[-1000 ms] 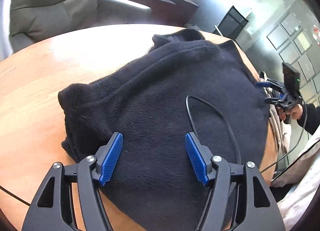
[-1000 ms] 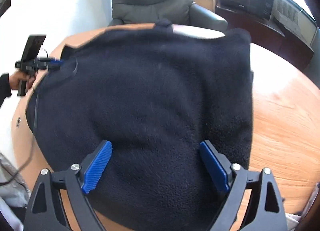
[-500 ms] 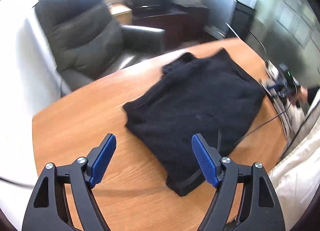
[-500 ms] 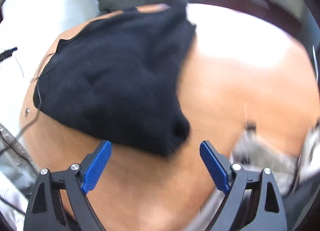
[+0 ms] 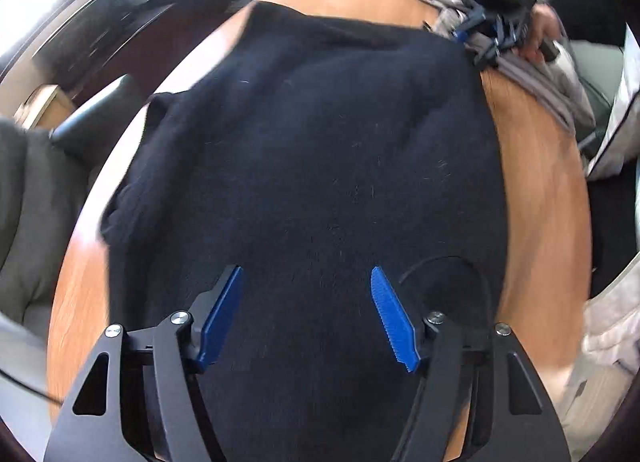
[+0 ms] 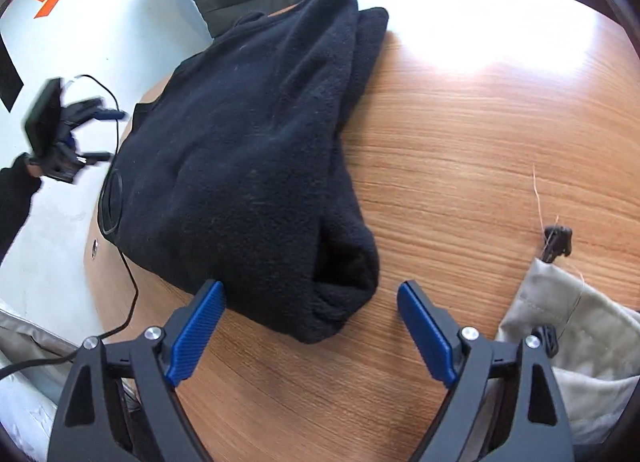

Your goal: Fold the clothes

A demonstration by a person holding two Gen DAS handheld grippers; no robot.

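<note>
Looking down from the left wrist, the left gripper (image 5: 306, 312) hangs over a black fleece garment (image 5: 320, 150) that lies folded on the round wooden table (image 5: 536, 166). Its jaws have just been closing a little but stand spread, with nothing pinched; the fleece is only under them. A thin black cable (image 5: 448, 262) makes a loop on the cloth near the right blue pad. At the far edge, a hand (image 5: 540, 34) holds the right gripper (image 5: 486, 36) beside a grey garment (image 5: 552, 78).

From the right wrist, the right gripper (image 6: 310, 326) has its jaws spread wide. The rolled corner of the black fleece garment (image 6: 248, 150) lies between the pads, not pressed. A beige garment (image 6: 580, 342) lies at the right on the table (image 6: 460, 166). The left gripper (image 6: 80, 134) appears blurred at the left.
</note>
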